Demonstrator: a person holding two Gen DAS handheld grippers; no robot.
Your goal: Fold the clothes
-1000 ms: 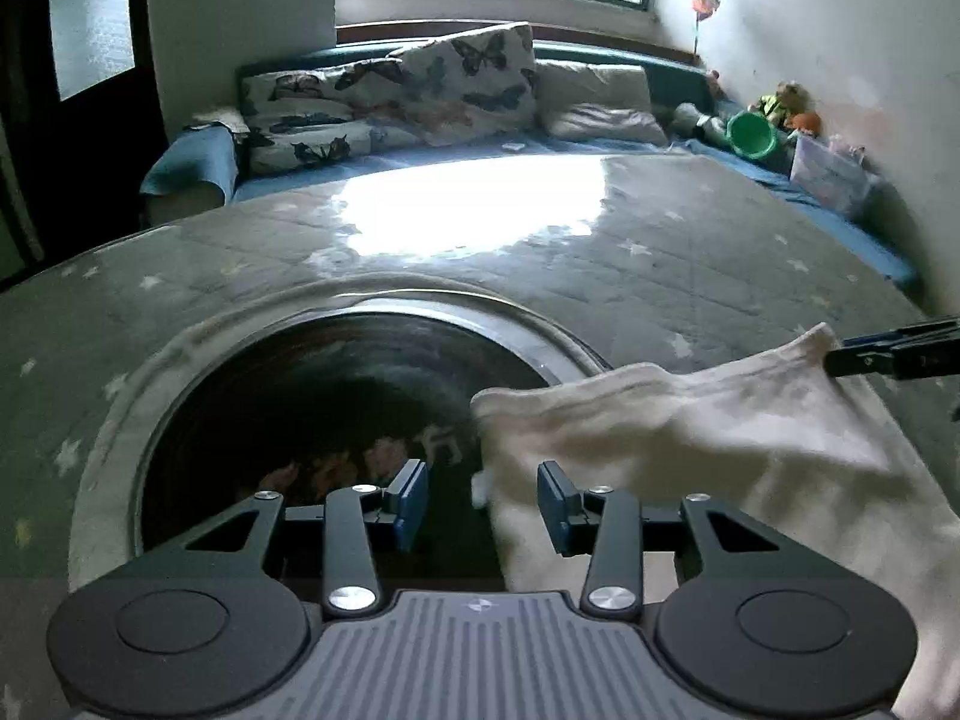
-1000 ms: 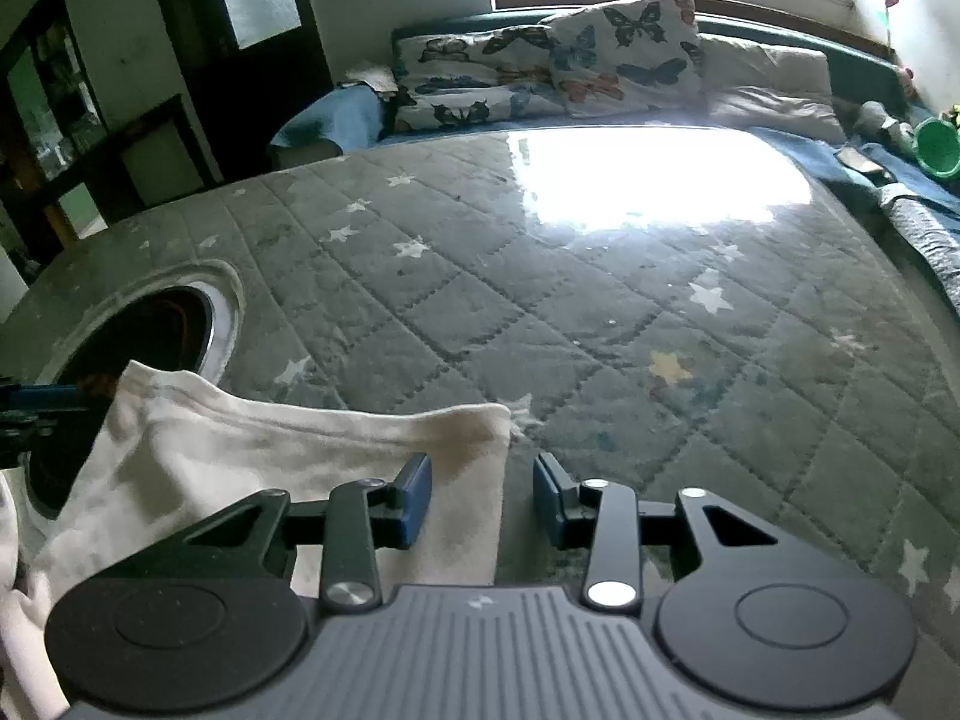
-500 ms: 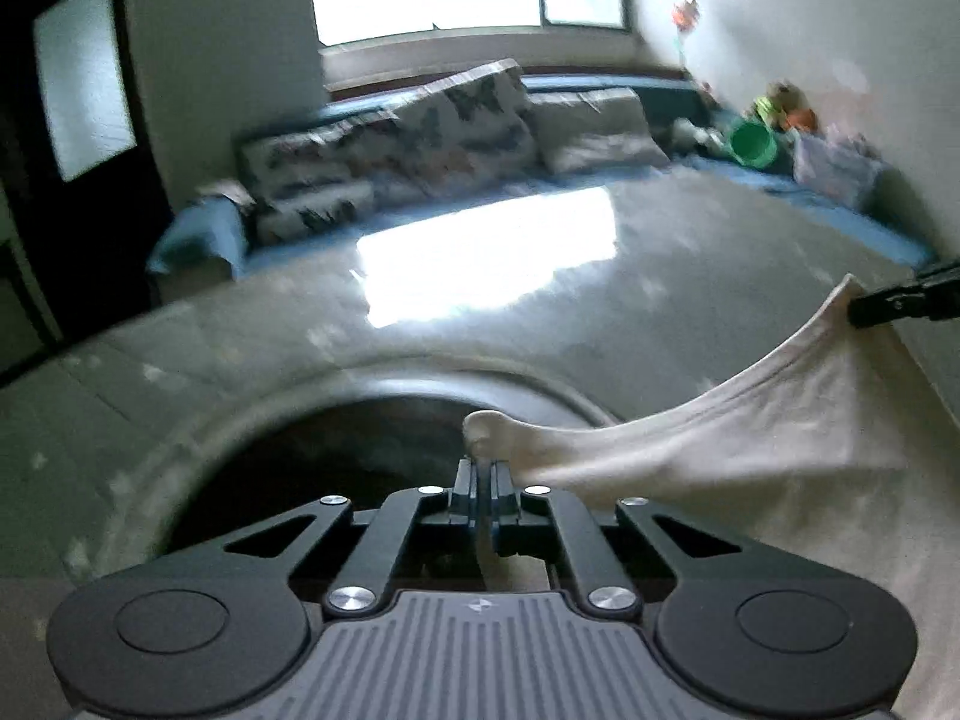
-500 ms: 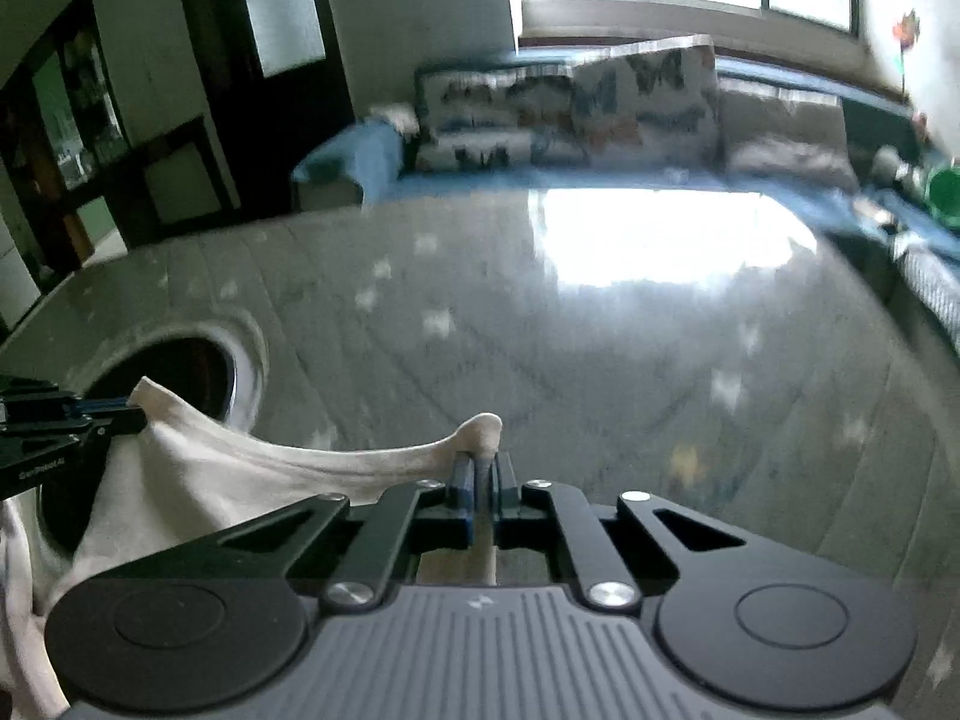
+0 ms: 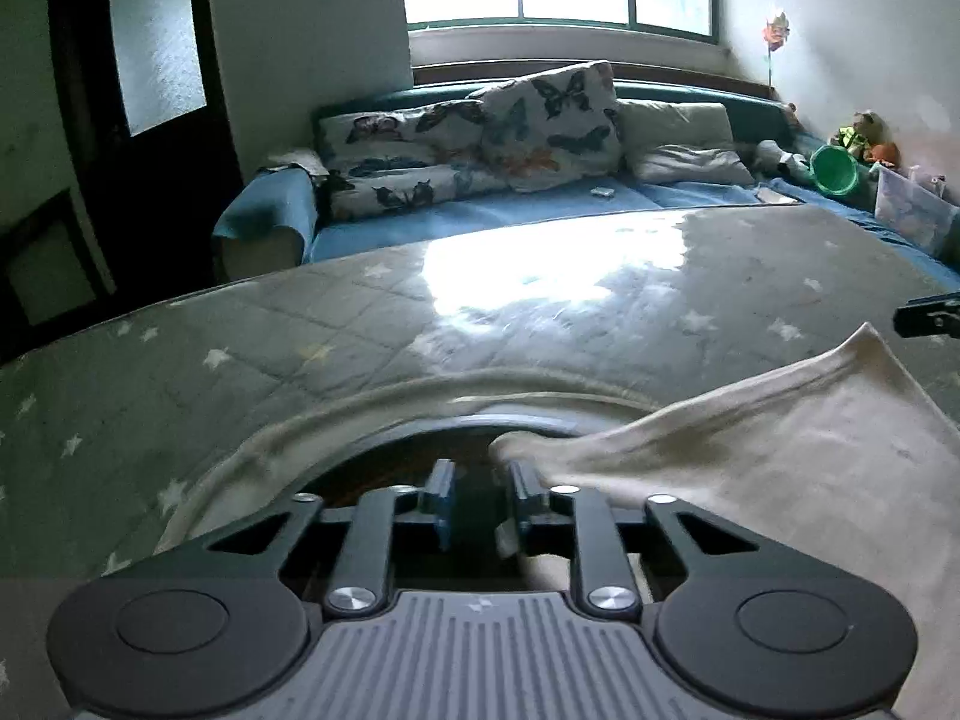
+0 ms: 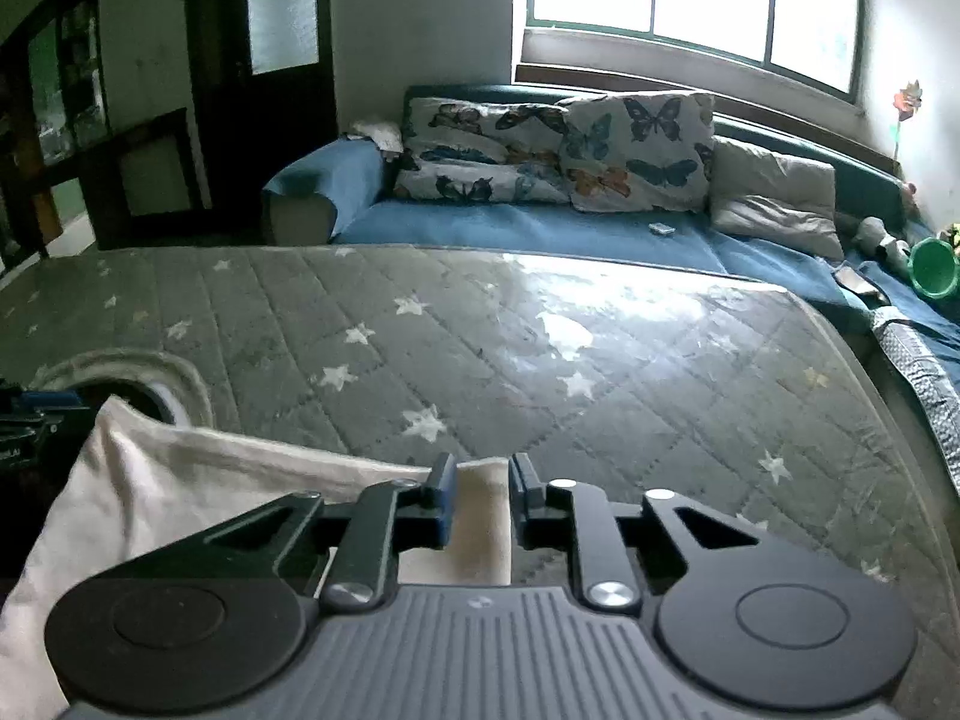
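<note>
A cream cloth [image 5: 780, 456] lies flat on the star-quilted bench [image 6: 540, 360], its long edge running left to right between the two tools. The left gripper [image 5: 480, 501] and right gripper [image 6: 480, 498] are both opening their jaws, each at a released corner.

right gripper [image 6: 478, 495] opening (cream cloth [image 6: 198, 480] between)
</note>
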